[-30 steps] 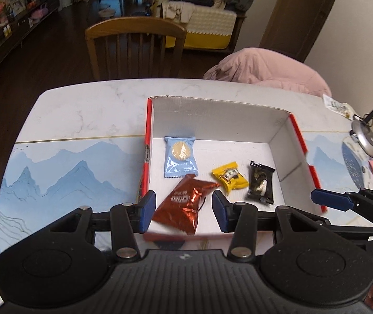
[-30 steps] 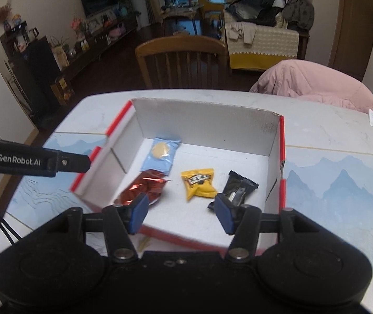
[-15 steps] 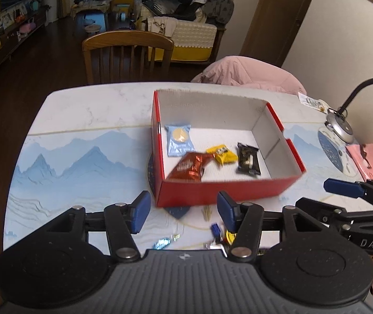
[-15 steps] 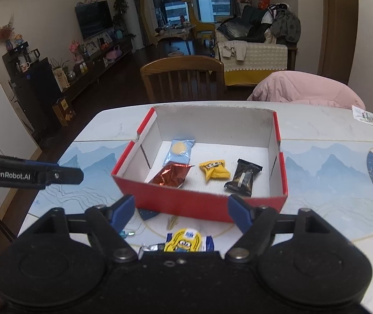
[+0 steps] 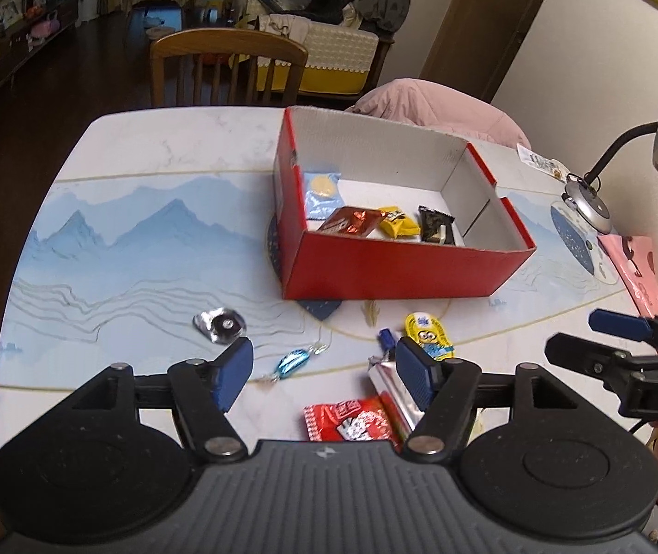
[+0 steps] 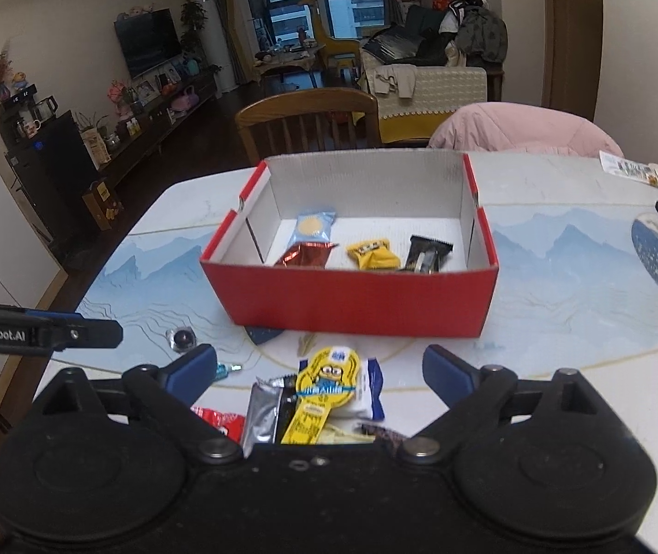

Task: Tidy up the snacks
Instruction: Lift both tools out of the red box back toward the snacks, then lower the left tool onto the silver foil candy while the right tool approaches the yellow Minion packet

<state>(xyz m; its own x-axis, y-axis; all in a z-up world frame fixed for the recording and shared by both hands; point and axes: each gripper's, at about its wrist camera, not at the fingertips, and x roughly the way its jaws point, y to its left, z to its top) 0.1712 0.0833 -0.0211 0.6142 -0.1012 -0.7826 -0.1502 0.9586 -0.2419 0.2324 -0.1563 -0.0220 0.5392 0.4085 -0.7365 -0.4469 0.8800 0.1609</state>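
Red box sits at table centre, open top, white interior. Contents, seen from the right wrist: blue packet at 11 o'clock on the box floor, copper packet just in front of it, yellow packet at centre, black packet at 3 o'clock. All four lie flat and separate, apart from the copper packet overlapping the blue one's near end.

Loose snacks remain on the table at 6 o'clock of the box: a minion packet on a blue-white wrapper, a silver sachet beside it, a red packet nearer the camera, a blue twist candy and a foil round at 7 o'clock.

Left gripper: jaws have just been opening, now moderately apart, nothing between them; the twist candy lies below the gap, untouched. Right gripper: jaws have just been opening, now near full spread, empty, with the minion packet lying below the gap.

Assessment: step in hand is selecting the next loose snack. Recommended: take one item per gripper. The right should descend over the minion packet and pinch across its narrow width, avoiding the sachet beneath it. The left should square its jaws to the twist candy's body, not the tails. Risk: stacked wrappers may lift together. Deposit in the open floor at 1 o'clock of the box.
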